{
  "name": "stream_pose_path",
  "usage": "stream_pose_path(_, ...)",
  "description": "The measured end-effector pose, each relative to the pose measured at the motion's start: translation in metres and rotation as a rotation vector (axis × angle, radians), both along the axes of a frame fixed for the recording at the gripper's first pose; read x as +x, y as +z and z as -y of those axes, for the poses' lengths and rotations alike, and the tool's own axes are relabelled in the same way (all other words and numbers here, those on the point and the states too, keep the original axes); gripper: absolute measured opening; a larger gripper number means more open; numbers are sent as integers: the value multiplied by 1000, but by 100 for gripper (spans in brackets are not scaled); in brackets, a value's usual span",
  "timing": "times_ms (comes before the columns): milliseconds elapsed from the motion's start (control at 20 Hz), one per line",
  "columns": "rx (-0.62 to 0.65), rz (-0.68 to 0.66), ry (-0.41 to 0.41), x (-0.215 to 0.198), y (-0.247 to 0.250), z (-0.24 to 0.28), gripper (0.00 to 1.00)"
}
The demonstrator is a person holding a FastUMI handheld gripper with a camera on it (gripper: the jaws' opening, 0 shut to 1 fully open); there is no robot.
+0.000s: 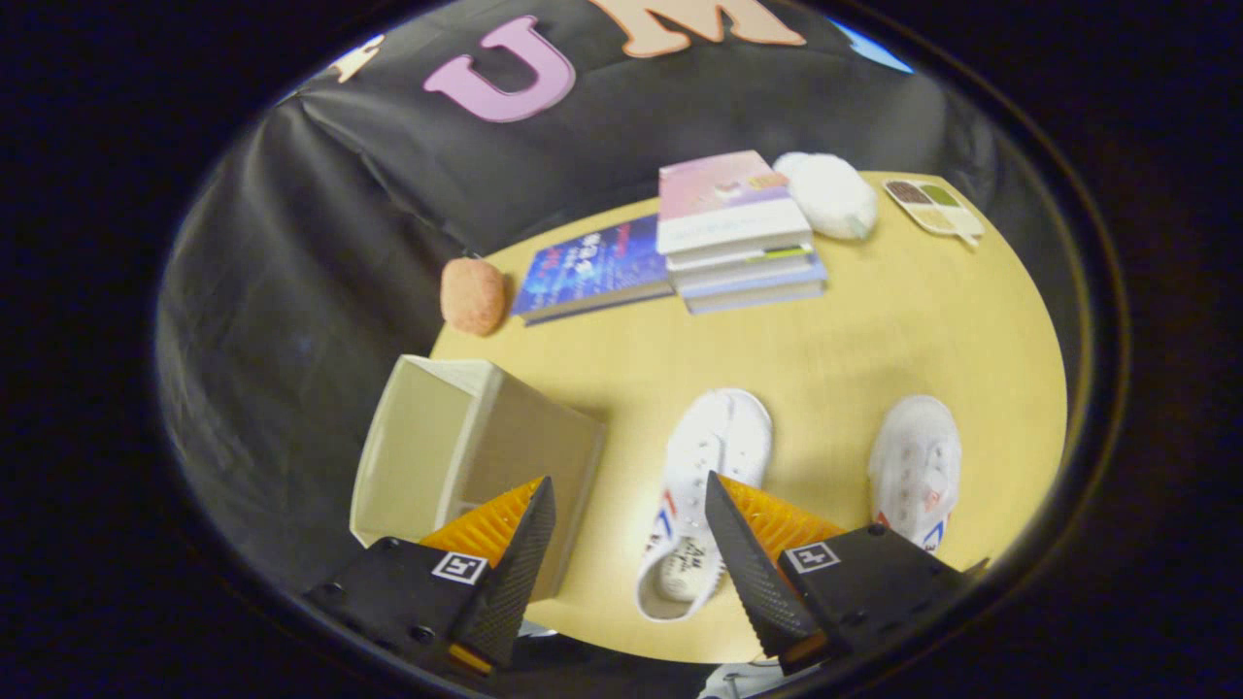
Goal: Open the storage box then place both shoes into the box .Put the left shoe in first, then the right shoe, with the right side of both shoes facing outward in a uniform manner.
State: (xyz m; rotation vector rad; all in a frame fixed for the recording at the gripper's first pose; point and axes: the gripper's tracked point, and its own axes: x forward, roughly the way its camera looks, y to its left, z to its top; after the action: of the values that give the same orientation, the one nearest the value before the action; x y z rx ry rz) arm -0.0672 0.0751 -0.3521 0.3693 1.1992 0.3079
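Your gripper point(629, 490) hangs above the table with its fingers spread wide, holding nothing.

One white shoe point(701, 500) lies in the gap between your fingers, nearer the right one, toe pointing away from you. The second shoe point(916, 468) lies beyond your right finger, well apart from the first. The storage box point(466, 461) sits behind your left finger at the table point(874, 330) edge. Far ahead you have a stack of books point(738, 233), a blue book point(594, 270), a pink ball point(474, 296) and a white pouch point(827, 194).

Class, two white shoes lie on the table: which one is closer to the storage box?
The shoe lying between the open gripper's fingers, next to the storage box. The other shoe lies farther away, beyond the far finger.
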Motion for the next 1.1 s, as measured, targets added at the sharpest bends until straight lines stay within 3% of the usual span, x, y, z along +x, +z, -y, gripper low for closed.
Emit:
stream_pose_path(650,-101,-182,-31,-46,-102,35,96)
stream_pose_path(1100,-70,-253,-45,-45,-114,9,31)
